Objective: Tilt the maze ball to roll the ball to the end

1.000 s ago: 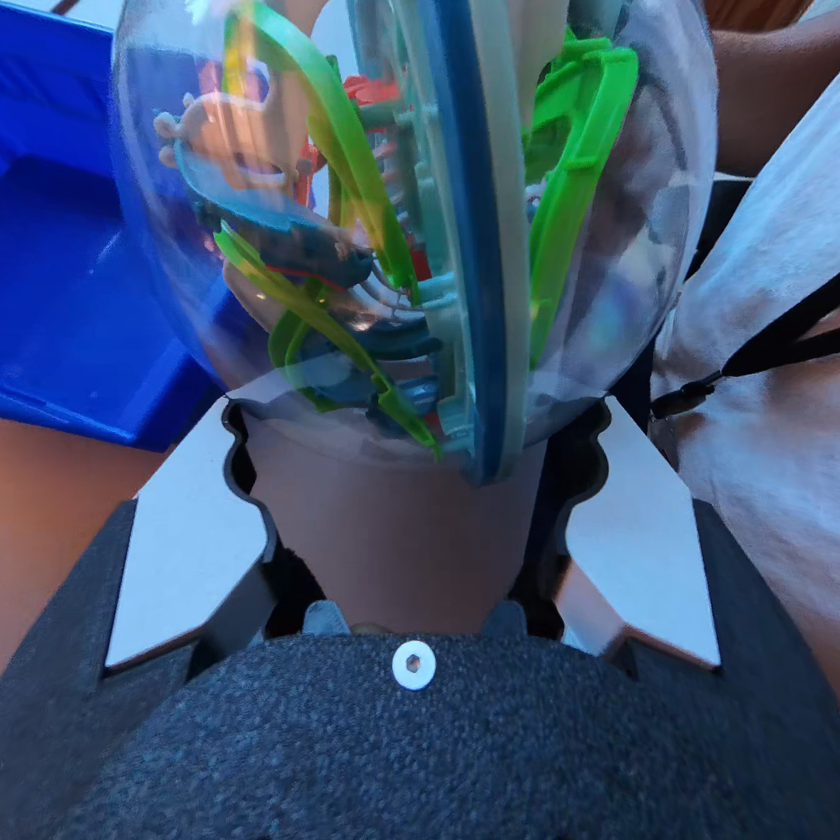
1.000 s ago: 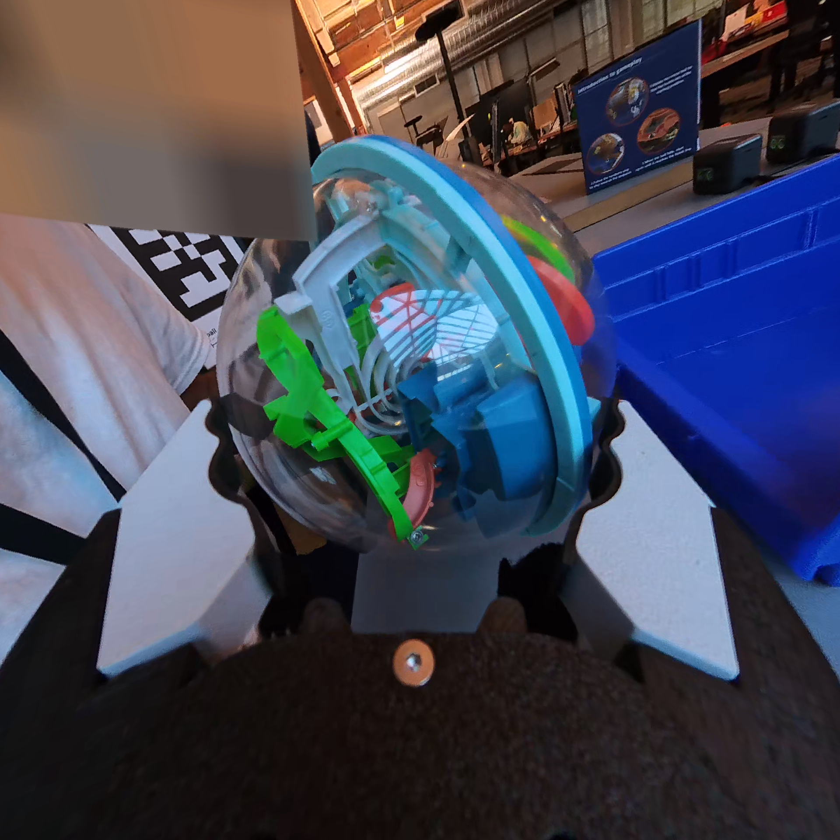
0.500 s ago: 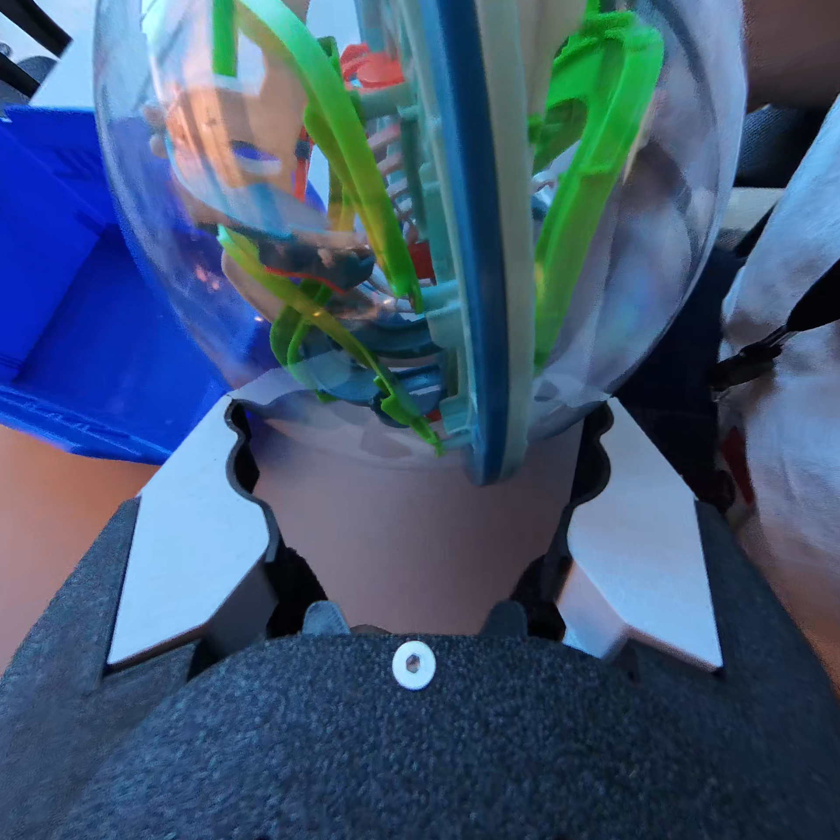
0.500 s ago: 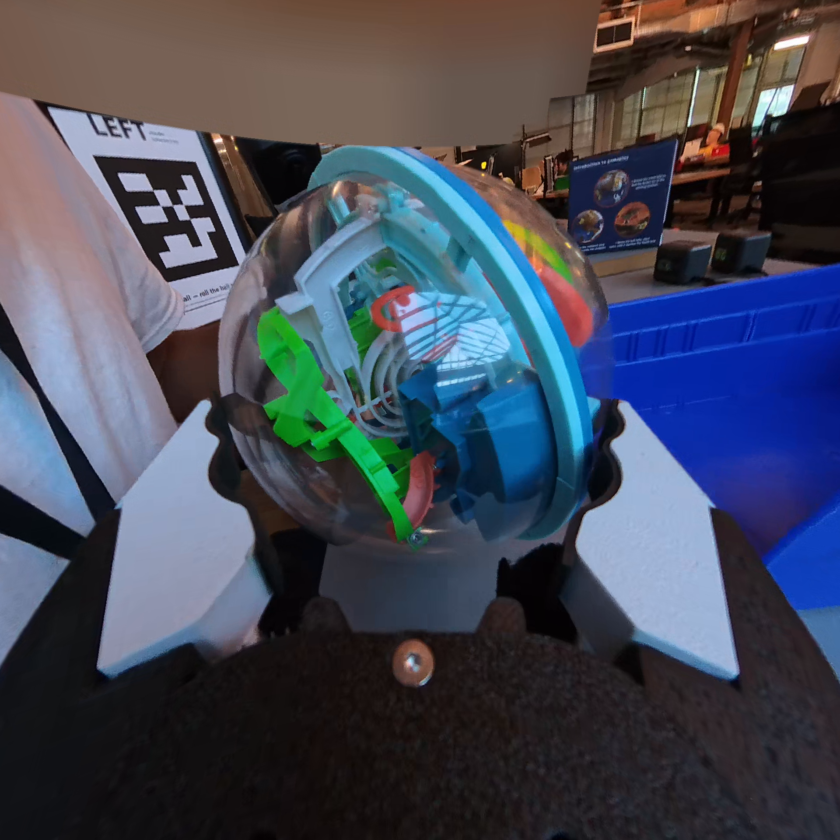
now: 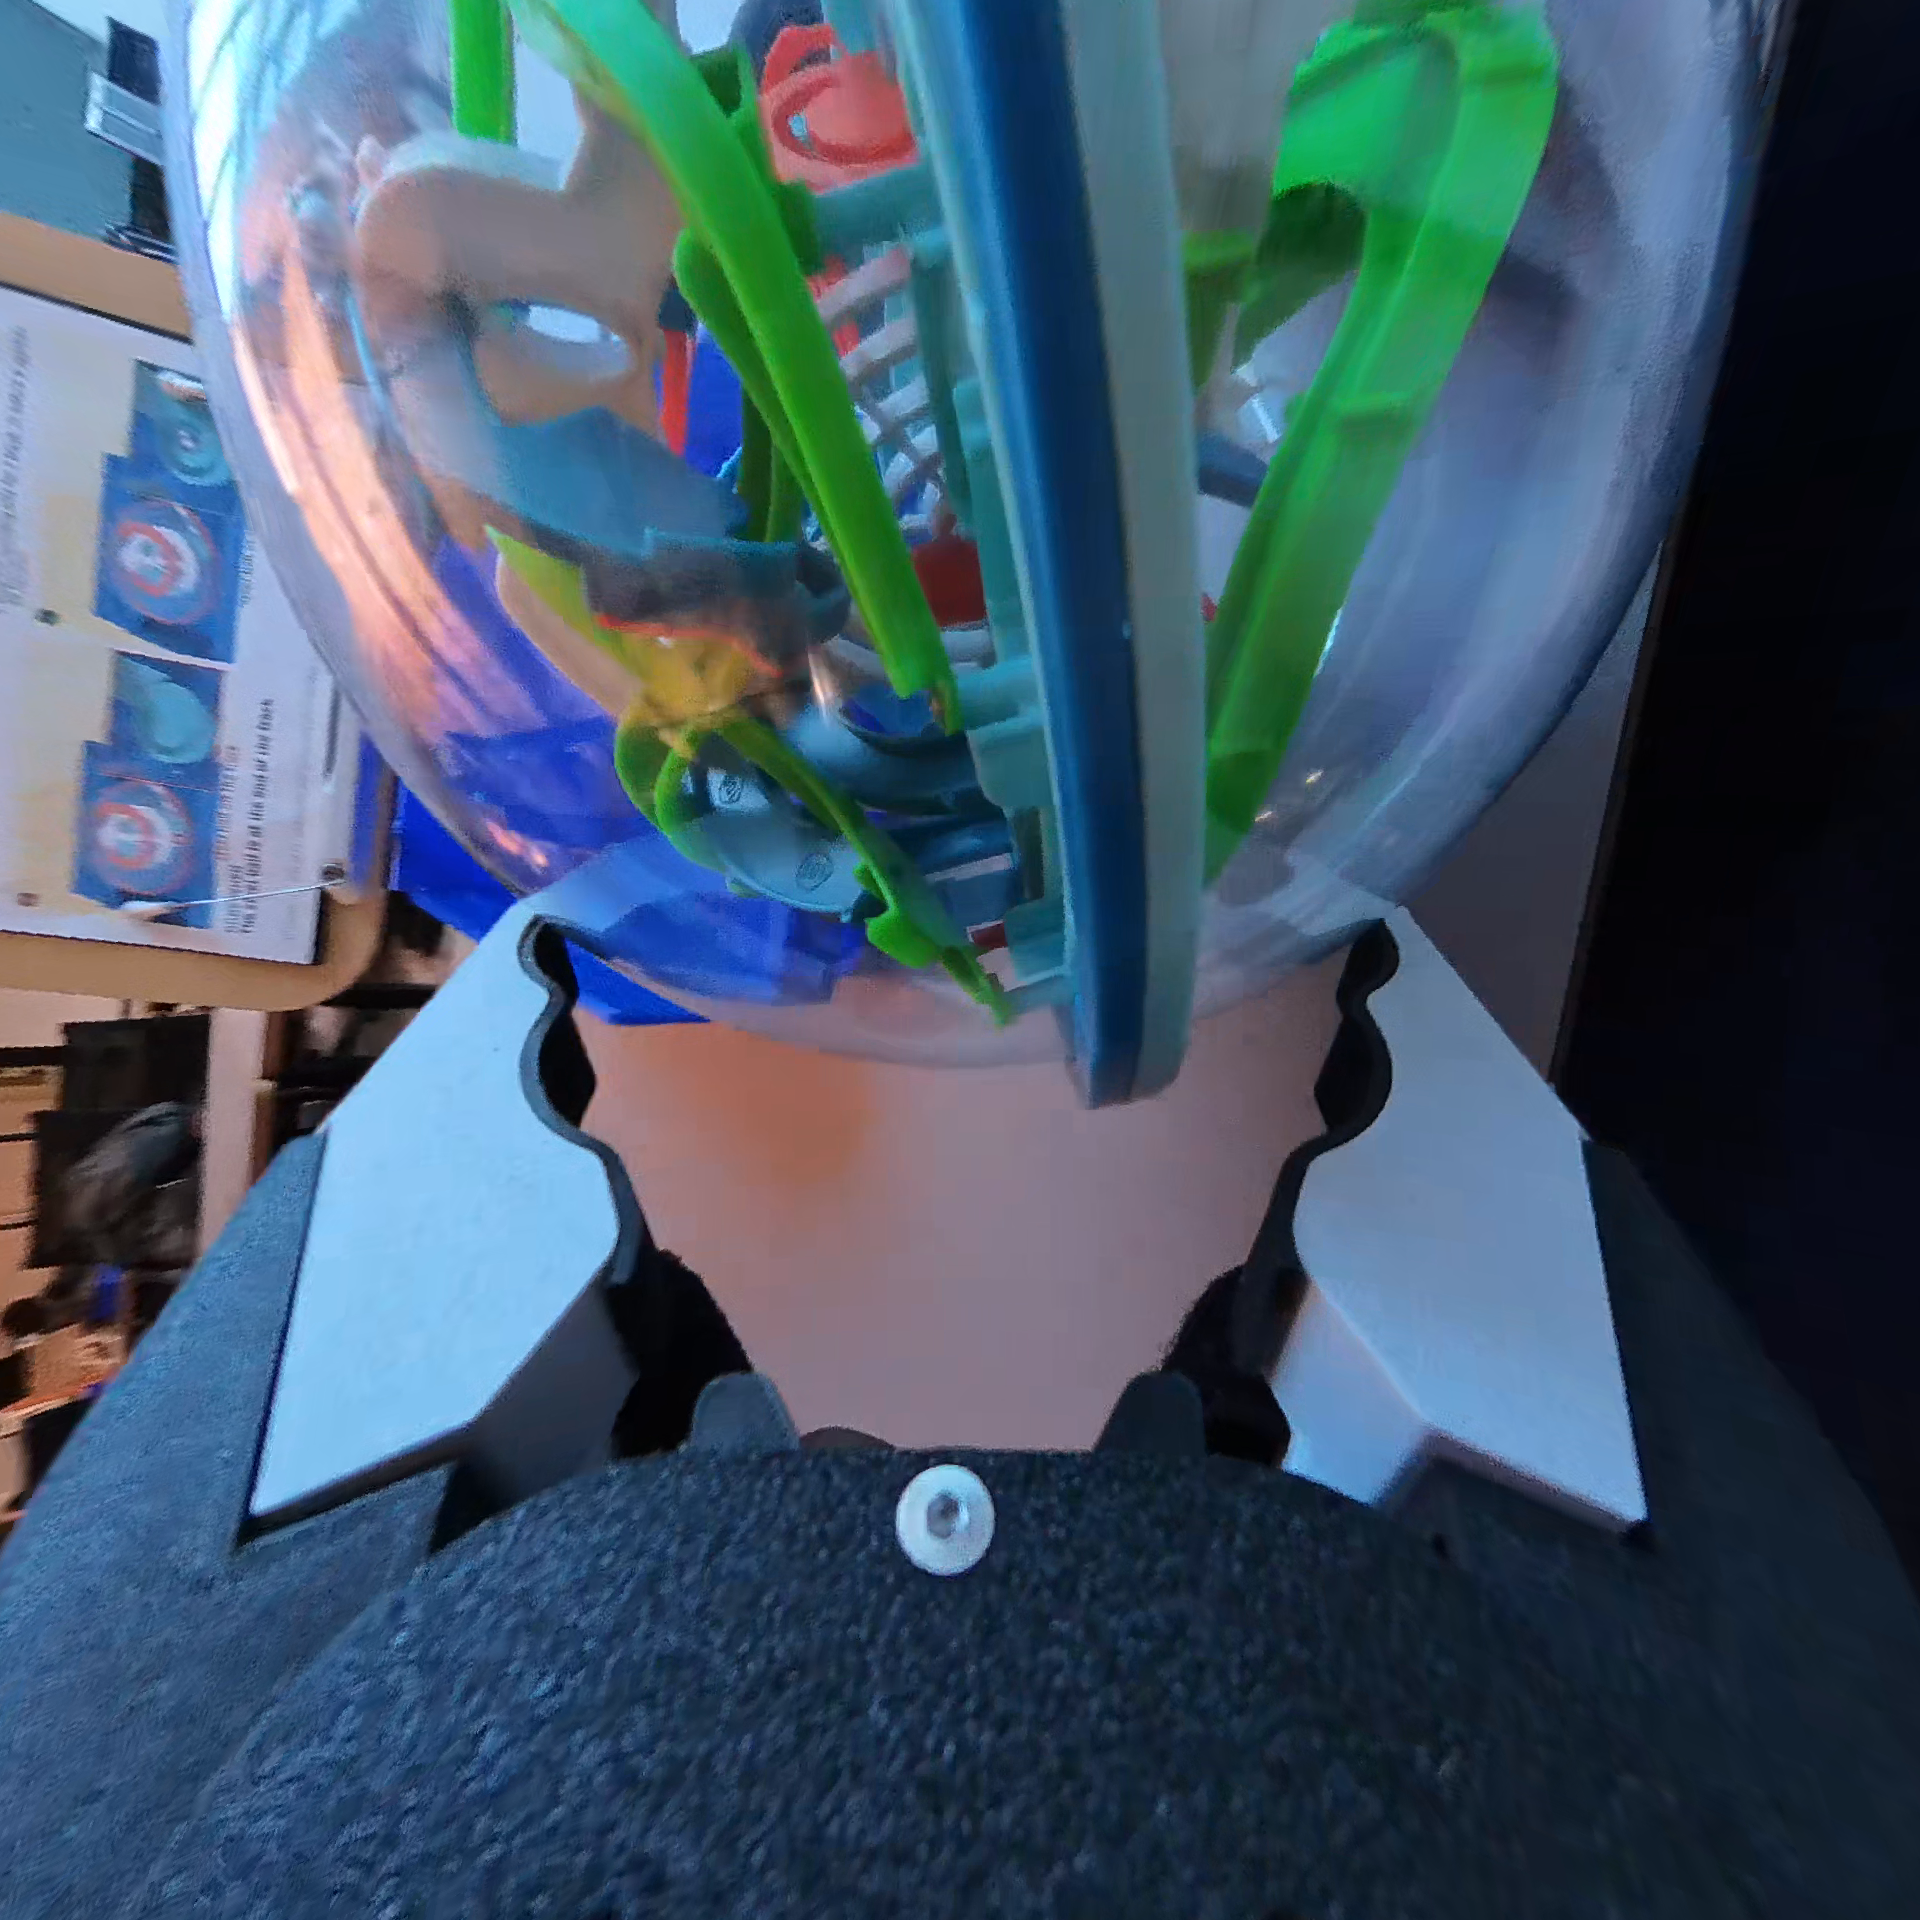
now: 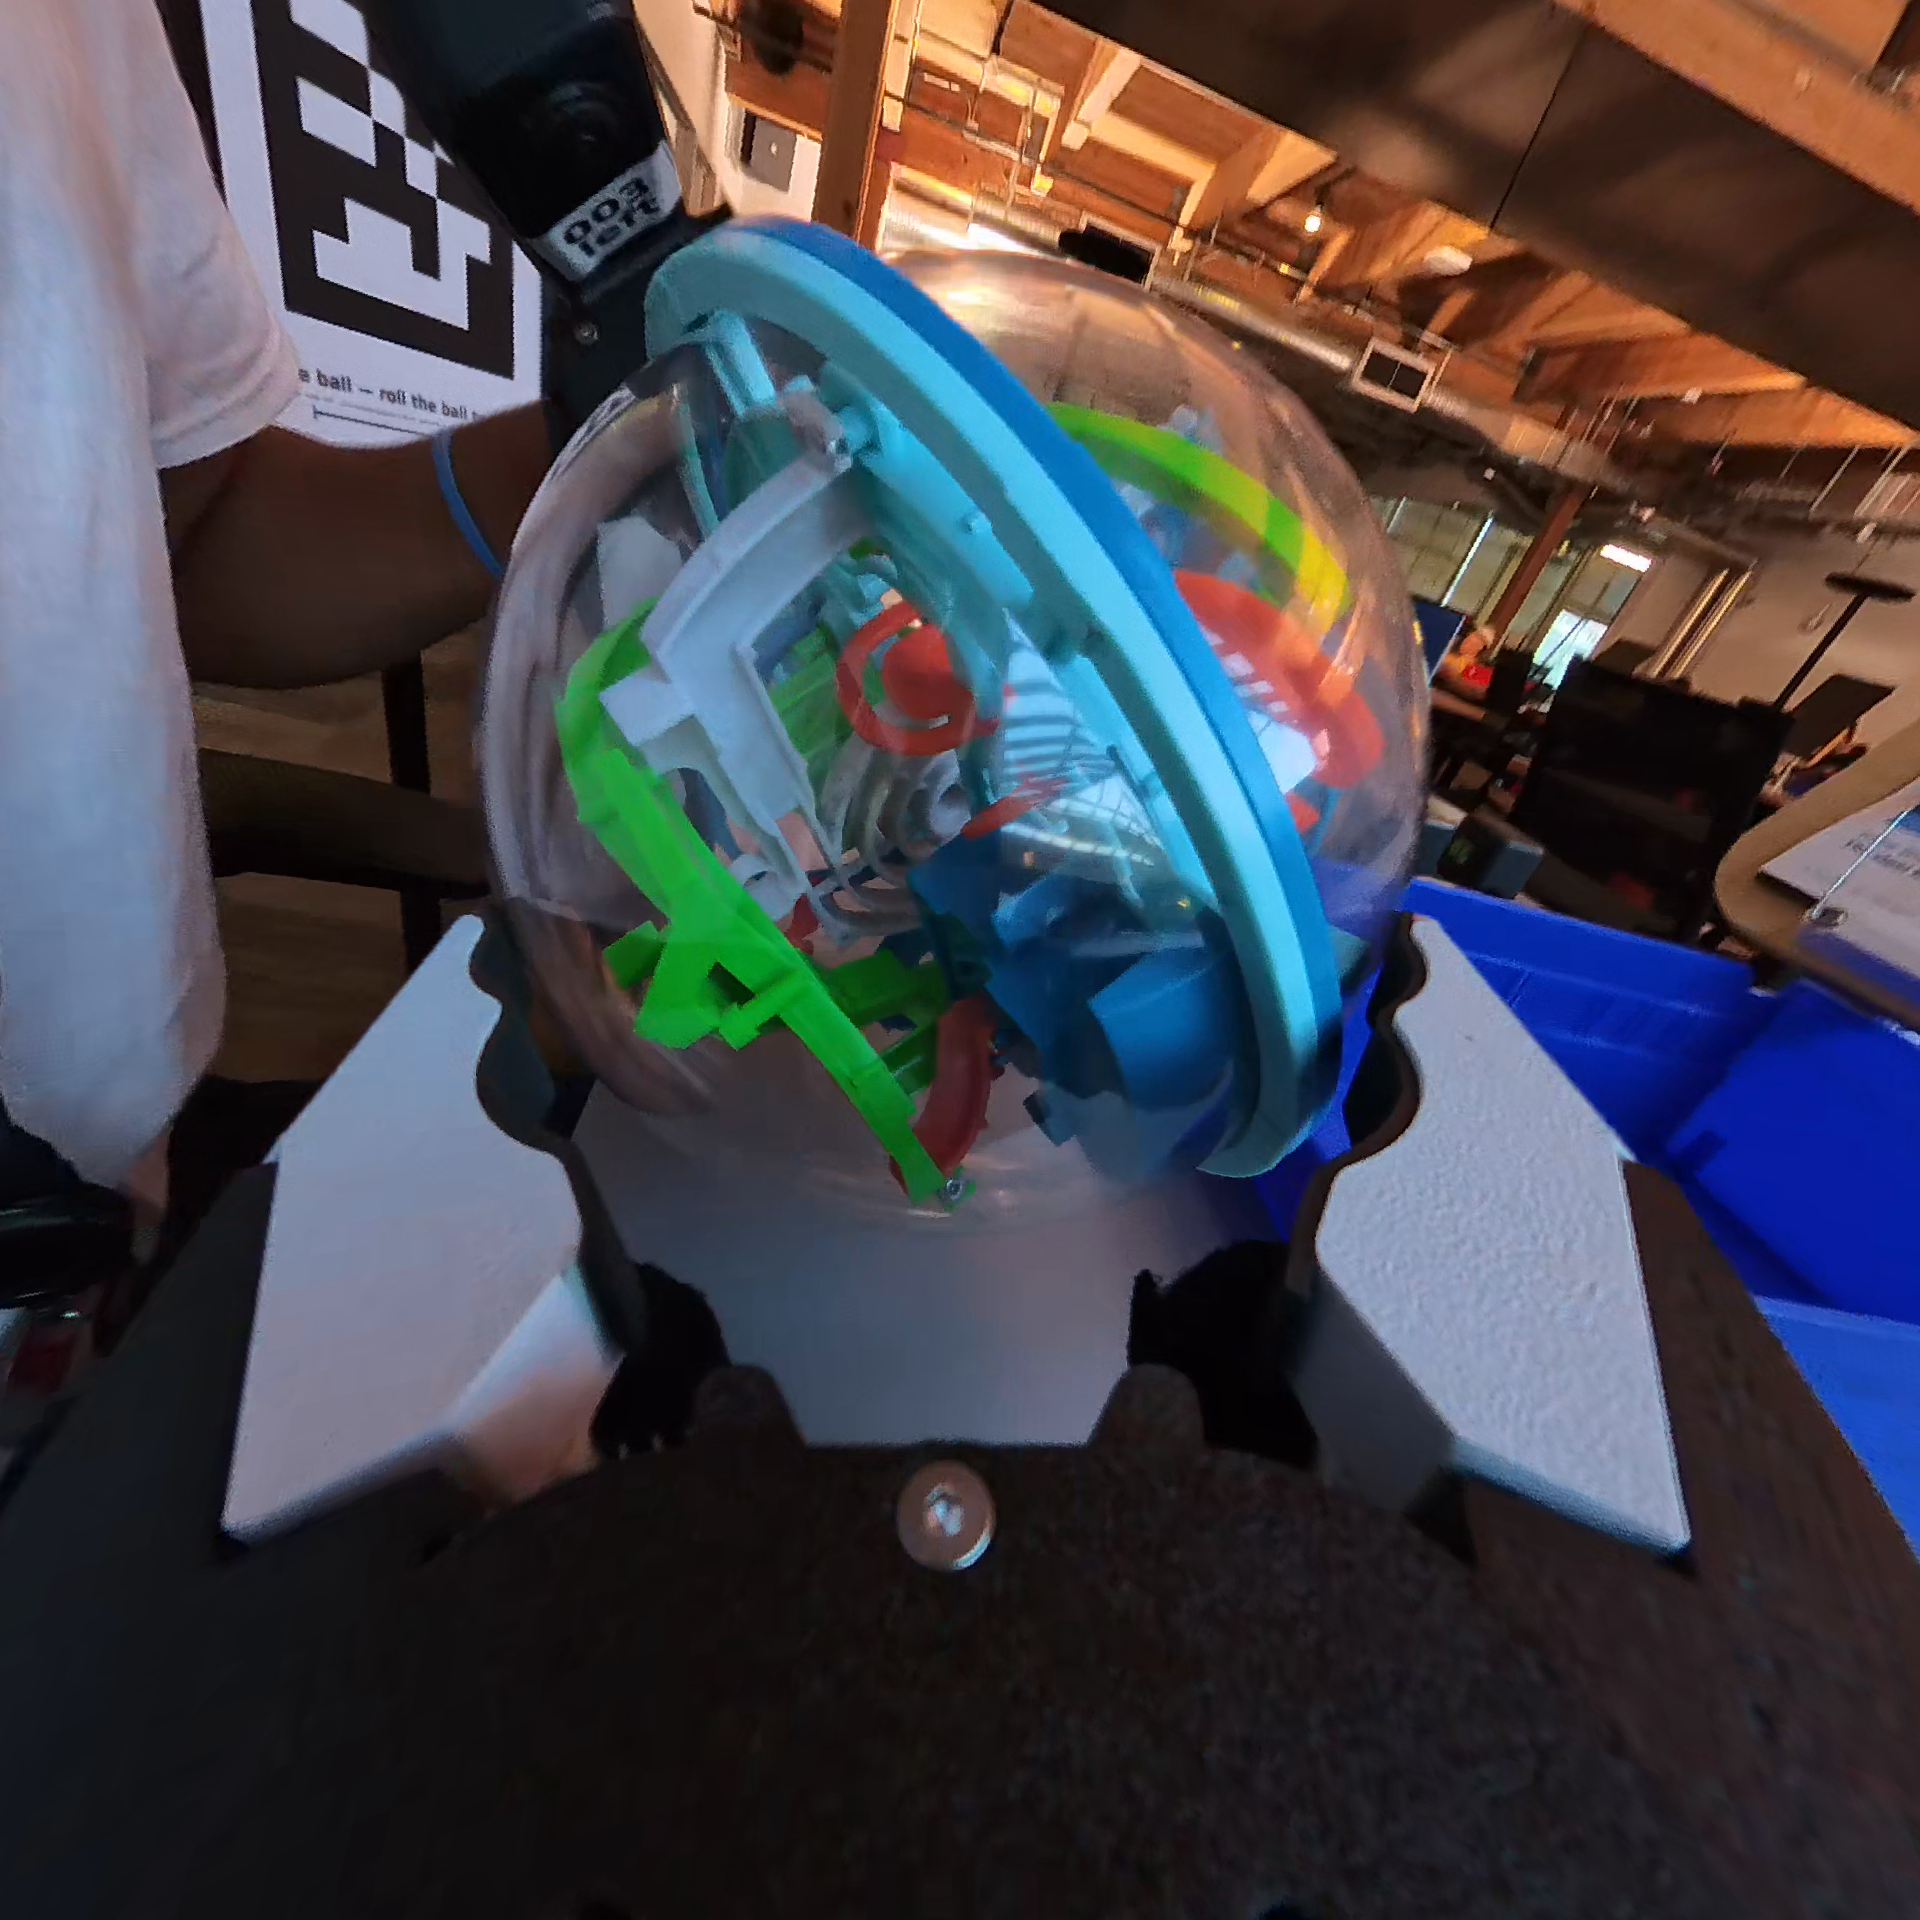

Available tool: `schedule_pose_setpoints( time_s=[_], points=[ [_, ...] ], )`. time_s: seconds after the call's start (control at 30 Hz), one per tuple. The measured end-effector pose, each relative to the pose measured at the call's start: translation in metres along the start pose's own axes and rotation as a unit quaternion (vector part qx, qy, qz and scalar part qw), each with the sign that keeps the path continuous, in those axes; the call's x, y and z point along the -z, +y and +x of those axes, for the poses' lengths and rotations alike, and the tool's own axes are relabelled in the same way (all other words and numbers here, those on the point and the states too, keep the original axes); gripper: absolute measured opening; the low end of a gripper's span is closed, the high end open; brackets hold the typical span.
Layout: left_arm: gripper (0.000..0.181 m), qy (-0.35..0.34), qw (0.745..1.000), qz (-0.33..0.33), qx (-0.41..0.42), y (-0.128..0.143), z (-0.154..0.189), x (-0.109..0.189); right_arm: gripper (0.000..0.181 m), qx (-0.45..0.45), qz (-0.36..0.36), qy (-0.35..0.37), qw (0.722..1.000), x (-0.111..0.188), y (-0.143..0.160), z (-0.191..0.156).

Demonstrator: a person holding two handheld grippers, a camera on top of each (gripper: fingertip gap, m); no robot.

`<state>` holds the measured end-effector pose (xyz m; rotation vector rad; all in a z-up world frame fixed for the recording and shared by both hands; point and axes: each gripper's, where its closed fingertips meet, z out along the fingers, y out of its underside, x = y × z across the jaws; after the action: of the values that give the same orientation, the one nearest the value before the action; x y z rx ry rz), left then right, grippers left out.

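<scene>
The maze ball (image 5: pixel 956 468) is a clear sphere with a blue and grey rim and green, red, blue and white tracks inside. It is held up in the air between both grippers. My left gripper (image 5: pixel 951 935) is shut on its lower part, one finger on each side. My right gripper (image 6: pixel 940 935) is shut on it the same way, and the ball (image 6: pixel 956 707) sits tilted, rim slanting from upper left to lower right. A small shiny piece (image 6: pixel 951 1195) sits at the low end of a green track; I cannot tell if it is the ball. The left gripper's black body (image 6: pixel 582 156) shows behind the sphere.
A blue plastic bin (image 6: pixel 1662 1039) lies low on the right, and it also shows behind the sphere in the left wrist view (image 5: pixel 499 862). A person in a white shirt (image 6: pixel 83 520) stands close on the left. A printed sheet (image 5: pixel 156 623) stands at the left.
Both grippers have swung upward and turned with the ball held fast. The bin has dropped lower in both views, and the ceiling and the printed sheet have come into view. The grip is unchanged.
</scene>
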<state>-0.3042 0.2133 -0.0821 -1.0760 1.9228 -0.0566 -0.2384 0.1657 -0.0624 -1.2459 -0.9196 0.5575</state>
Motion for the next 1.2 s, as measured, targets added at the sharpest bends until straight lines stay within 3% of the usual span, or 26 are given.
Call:
schedule_pose_setpoints(
  time_s=[0.3, 0.53, 0.9, 1.2],
  points=[
    [0.142, -0.066, 0.989, -0.099, -0.085, -0.002, -0.019, 0.025, 0.154, 0.081, 0.076, 0.024, 0.994, -0.006, -0.018, -0.002],
    [0.140, -0.093, 0.976, -0.137, -0.140, -0.020, -0.031, 0.049, 0.153, 0.116, 0.121, 0.047, 0.985, -0.002, -0.040, -0.005],
    [0.138, -0.142, 0.957, -0.138, -0.210, -0.049, -0.033, 0.074, 0.154, 0.178, 0.159, 0.070, 0.968, 0.009, -0.061, -0.018],
    [0.138, -0.119, 0.964, -0.145, -0.191, -0.050, -0.026, 0.078, 0.153, 0.148, 0.166, 0.059, 0.973, 0.009, -0.063, -0.025]
  ],
)
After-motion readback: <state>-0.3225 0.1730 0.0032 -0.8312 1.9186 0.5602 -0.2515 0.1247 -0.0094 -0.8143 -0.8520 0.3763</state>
